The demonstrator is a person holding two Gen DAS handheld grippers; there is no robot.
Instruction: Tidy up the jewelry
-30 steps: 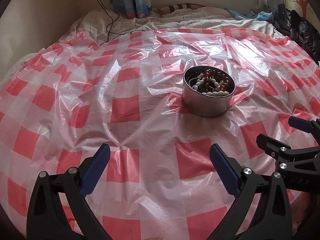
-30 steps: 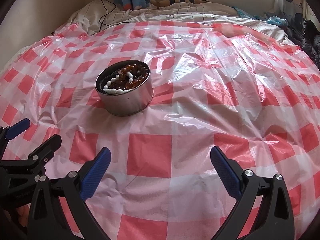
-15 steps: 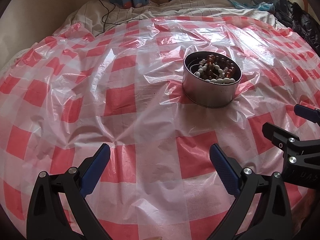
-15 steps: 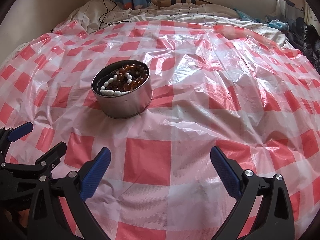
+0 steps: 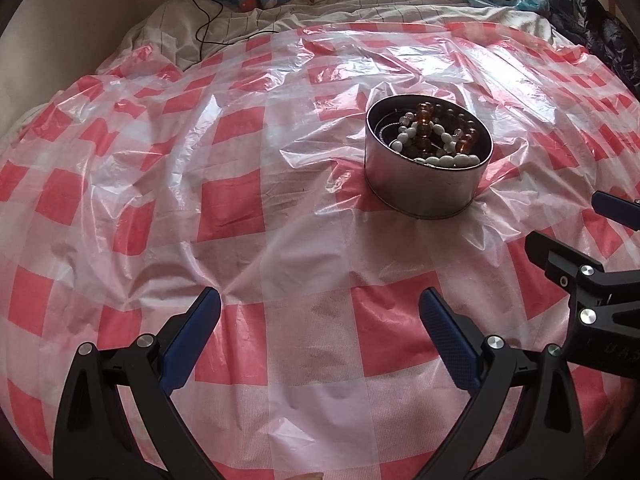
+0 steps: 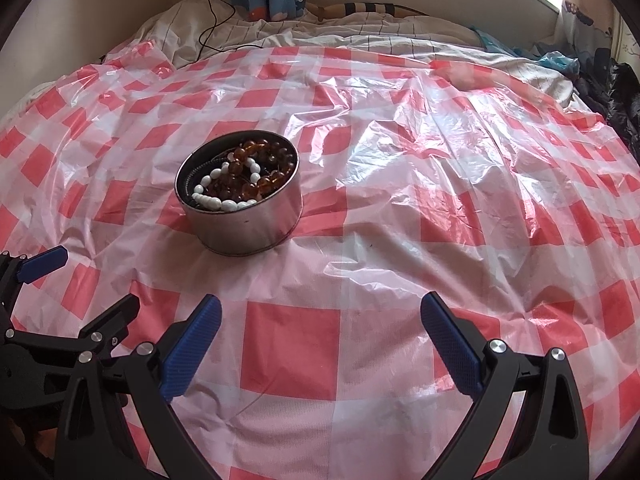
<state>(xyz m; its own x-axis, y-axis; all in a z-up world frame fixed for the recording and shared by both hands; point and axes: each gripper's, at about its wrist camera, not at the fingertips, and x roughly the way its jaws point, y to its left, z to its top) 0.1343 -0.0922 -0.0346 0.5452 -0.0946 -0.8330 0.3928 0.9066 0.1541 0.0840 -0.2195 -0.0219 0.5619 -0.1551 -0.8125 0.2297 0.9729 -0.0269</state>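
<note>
Closer now: both cameras are pushing in toward the tin (image 5: 426, 178), which is sitting larger and lower in each view than a second ago. In the left view the tin is standing right of centre in the upper half; in the right view it (image 6: 240, 196) is standing left of centre. It is a round metal tin resting upright on the red-and-white checked plastic sheet (image 5: 240, 184) that is covering the bed (image 6: 360, 36).

Inside the tin, a strand of white beads (image 6: 218, 202) is curling along the near rim, and amber beads (image 6: 256, 172) are piling up behind it. A dark chain or band seems to be lying along the left inner wall, too small to tell which.

The left hand-held gripper (image 5: 320, 320) is hovering low in its own frame, blue pads spread wide, gripping nothing, with bare sheet between the fingers. The right hand-held gripper (image 6: 320, 322) is doing the same, jaws wide apart and carrying nothing. Each one is showing in the other's view: the right one at the right edge of the left view, the left one (image 6: 60, 296) in the lower left of the right view. Neither is touching the tin.

A black cable (image 6: 212, 20) is trailing across the striped bedding at the upper left.
</note>
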